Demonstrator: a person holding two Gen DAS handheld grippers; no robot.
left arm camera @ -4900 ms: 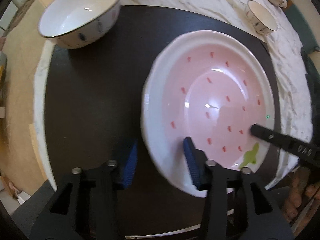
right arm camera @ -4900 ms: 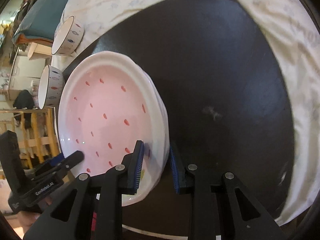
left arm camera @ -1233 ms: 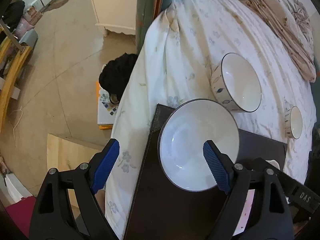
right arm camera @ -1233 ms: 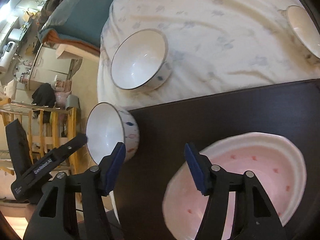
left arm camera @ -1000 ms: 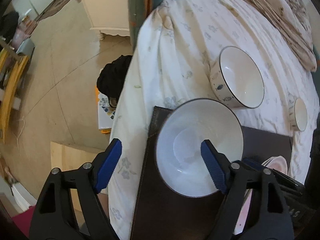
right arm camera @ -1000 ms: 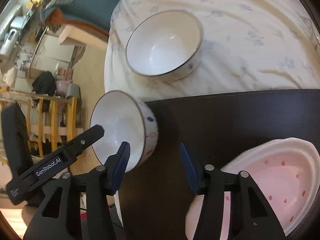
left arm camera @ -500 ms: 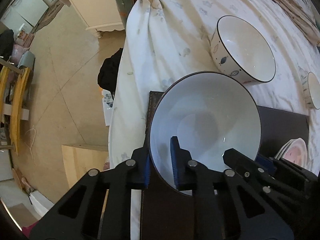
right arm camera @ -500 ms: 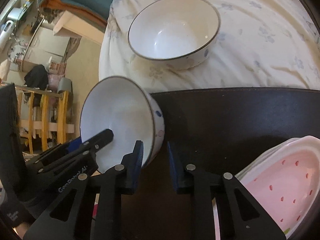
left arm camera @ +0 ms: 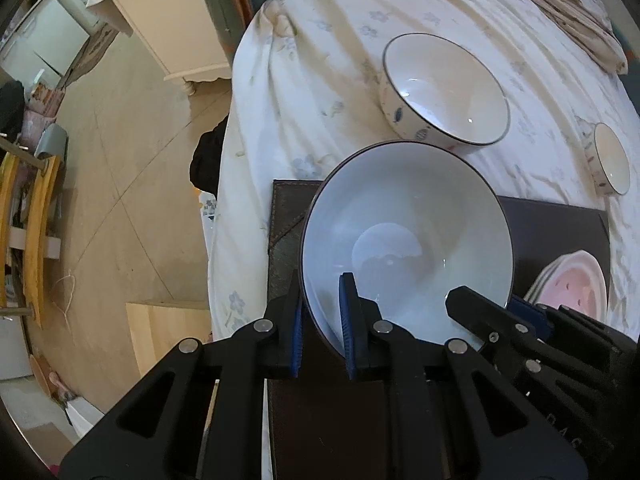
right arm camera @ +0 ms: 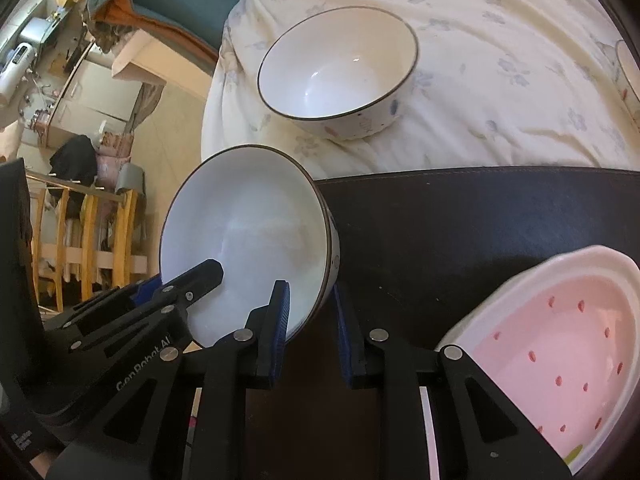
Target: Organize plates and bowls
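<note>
White bowl (left arm camera: 408,240) — nothing inside — pinched by both tools (left arm camera: 322,322) (right arm camera: 308,320).

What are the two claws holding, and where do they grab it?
Both the left claw and right claw pinch the big white bowl by its rim.

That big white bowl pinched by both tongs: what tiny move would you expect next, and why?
Probably a short, level lift. Both the left tongs and right tongs are shut on the big bowl's rim, one pad inside and one outside. It sits at the dark mat's corner, and the pink plate stack lies to the right.
</note>
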